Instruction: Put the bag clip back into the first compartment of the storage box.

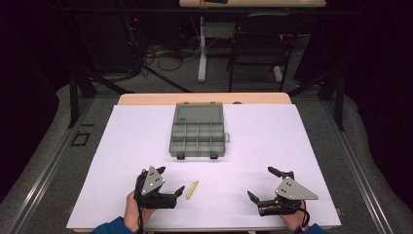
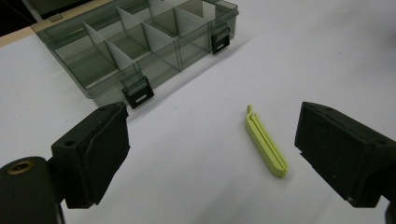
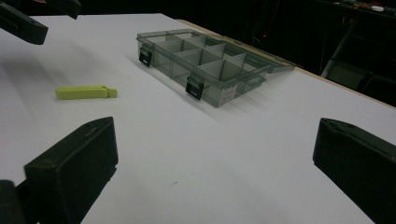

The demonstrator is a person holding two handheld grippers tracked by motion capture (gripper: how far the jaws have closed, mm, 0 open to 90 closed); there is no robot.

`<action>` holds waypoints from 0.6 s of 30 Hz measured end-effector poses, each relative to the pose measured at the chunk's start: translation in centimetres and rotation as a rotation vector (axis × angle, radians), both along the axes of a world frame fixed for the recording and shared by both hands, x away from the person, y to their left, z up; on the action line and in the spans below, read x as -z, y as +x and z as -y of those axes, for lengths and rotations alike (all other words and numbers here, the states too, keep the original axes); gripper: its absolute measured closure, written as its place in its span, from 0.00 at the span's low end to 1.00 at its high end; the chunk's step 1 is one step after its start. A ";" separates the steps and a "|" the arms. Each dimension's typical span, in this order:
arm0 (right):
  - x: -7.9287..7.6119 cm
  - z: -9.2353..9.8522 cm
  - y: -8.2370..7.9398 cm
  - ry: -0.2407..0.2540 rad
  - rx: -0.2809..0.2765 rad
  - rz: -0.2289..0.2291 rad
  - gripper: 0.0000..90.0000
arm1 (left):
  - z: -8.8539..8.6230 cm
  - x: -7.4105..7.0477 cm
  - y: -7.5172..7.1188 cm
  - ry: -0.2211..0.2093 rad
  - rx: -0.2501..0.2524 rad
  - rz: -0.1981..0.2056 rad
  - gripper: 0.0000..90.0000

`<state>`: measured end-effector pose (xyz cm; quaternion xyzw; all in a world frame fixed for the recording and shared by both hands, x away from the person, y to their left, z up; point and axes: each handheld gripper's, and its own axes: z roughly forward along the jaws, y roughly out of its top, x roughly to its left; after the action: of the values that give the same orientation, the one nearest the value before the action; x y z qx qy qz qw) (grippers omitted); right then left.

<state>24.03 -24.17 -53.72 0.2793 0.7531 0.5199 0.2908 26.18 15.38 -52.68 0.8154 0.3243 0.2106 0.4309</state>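
Clip [image 1: 193, 188] lies flat on the white sheet [image 1: 292, 146], near the tabletop's front edge, a little left of centre, well short of the box. We read it as the thing to move: yellow-green, slim, closed, nothing touching it.

Box [image 1: 198, 139] sits toward the back edge, centred, lid [image 1: 198, 113] folded open behind it, both front latches hanging free. We see nothing in the compartments that show, so our judgement is that nothing is done yet: pick, carry and drop into a compartment all remain.

Left gripper [image 1: 168, 181] hovers just left of the clip, jaws spread wide, holding nothing. In the left gripper view the clip [image 2: 266, 145] lies between the two jaws, closer to the right-hand one, apart from both. Hand grips it from the front edge, jaws pointing forward and toward the clip.

Right gripper [image 1: 264, 183] is well apart, near the front-right part of the sheet, jaws also wide open and empty, angled toward the centre. Its view looks across at the clip [image 3: 86, 92] and the box [image 3: 205, 65].
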 end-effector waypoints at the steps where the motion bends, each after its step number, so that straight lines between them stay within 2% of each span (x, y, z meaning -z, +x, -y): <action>1: 0.0 0.0 0.0 -0.002 -0.001 -0.001 0.00 | 0.0 0.0 0.0 0.000 0.000 0.000 0.11; 6: 0.1 0.1 0.1 0.001 0.000 -0.006 0.00 | 0.7 -0.1 0.2 0.004 -0.006 -0.018 0.11; 11: 0.0 0.1 0.0 0.003 0.001 -0.005 0.00 | 1.5 -0.1 0.3 0.028 0.005 -0.036 0.11; 18: 0.1 0.1 0.1 -0.002 0.006 -0.010 0.00 | 2.4 0.0 0.4 0.050 -0.007 -0.055 0.11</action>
<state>24.10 -24.24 -53.85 0.2838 0.7543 0.5168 0.2889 26.61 12.99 -52.71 0.8301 0.3335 0.1978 0.4006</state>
